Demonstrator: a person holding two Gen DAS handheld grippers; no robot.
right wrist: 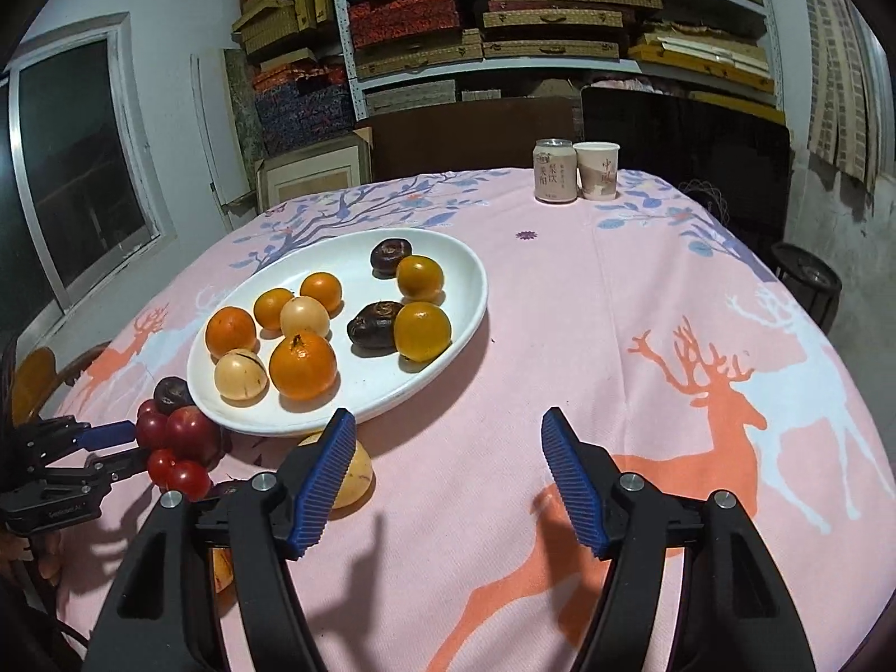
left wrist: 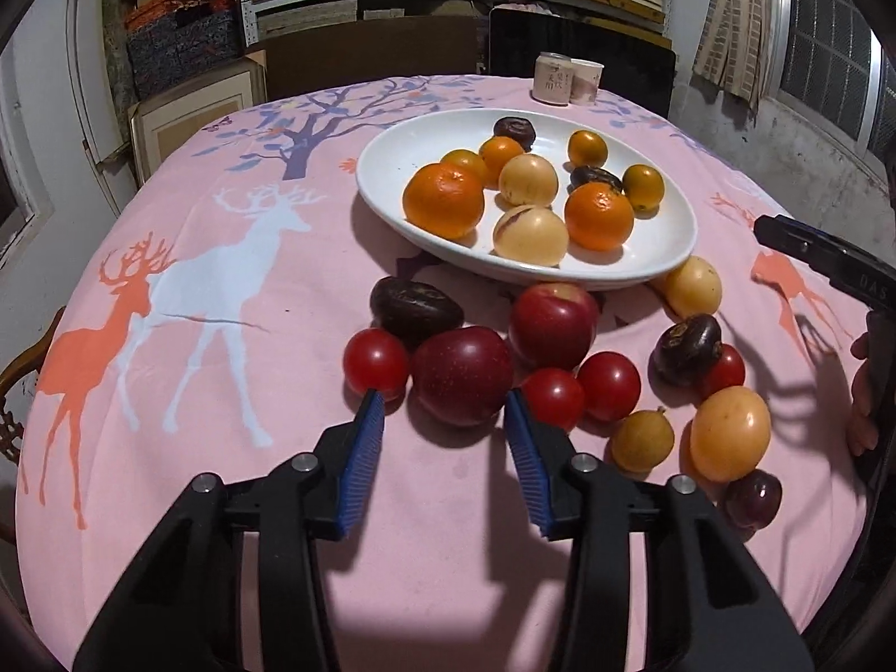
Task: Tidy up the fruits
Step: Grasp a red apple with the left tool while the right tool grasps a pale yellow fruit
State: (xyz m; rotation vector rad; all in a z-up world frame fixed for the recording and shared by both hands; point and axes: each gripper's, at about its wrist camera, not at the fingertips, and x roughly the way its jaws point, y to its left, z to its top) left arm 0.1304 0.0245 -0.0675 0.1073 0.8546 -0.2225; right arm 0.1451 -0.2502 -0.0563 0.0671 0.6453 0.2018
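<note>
A white oval plate holds oranges, pale yellow fruits and dark brown fruits. Loose fruit lies on the pink cloth in front of it: red plums, cherry tomatoes, dark and yellow fruits. My left gripper is open, its blue fingertips on either side of a dark red plum, close to it. It also shows in the right wrist view. My right gripper is open and empty above bare cloth right of the plate; a yellow fruit lies by its left finger. Its tip shows in the left wrist view.
A drink can and a paper cup stand at the table's far edge. Shelves of boxes and a dark chair back are behind the table. A wooden chair is at the left. The table edge curves close on the right.
</note>
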